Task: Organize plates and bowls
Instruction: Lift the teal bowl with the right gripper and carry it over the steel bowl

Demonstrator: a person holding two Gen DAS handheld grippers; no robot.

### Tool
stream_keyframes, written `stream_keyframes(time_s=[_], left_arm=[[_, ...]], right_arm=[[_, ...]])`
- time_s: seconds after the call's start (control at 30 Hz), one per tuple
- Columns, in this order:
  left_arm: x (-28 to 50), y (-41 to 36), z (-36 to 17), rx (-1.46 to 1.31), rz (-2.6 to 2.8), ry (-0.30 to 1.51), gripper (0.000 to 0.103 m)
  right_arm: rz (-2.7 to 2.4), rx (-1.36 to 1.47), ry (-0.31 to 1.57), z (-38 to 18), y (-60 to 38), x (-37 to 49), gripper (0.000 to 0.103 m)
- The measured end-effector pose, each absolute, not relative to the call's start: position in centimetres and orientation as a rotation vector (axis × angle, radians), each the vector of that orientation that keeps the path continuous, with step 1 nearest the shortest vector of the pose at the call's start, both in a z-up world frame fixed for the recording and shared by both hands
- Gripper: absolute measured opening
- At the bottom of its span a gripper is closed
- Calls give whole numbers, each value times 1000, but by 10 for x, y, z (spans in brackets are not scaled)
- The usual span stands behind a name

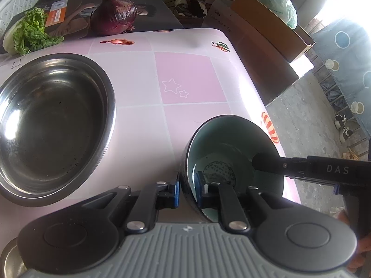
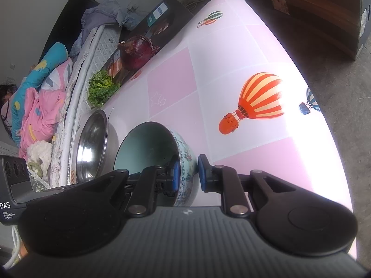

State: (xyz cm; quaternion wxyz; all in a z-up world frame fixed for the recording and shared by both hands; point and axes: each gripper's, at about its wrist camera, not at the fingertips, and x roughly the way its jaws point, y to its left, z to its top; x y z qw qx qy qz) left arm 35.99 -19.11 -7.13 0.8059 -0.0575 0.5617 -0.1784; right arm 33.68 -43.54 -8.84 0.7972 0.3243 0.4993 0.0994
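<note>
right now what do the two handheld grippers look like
Both match: the left gripper and right gripper have black linkage arms with silver rivets, blue pads, round black hubs and a ribbed grey body. White DAS lettering marks each housing.

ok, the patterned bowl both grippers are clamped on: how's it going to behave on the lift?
The patterned bowl looks like glazed ceramic, so probably rigid, fairly heavy and breakable. Its glossy wall could slip between the pads. The left gripper and right gripper pinch opposite rim sides, so uneven lifting may tilt it.
</note>
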Motion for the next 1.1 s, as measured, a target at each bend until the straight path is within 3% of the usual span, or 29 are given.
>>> stream_keyframes(time_s=[1.1], left_arm=[[367,-195,-78,-130,-374,1243,15]], right_arm=[[208,719,1080,-96,-430,345,18]])
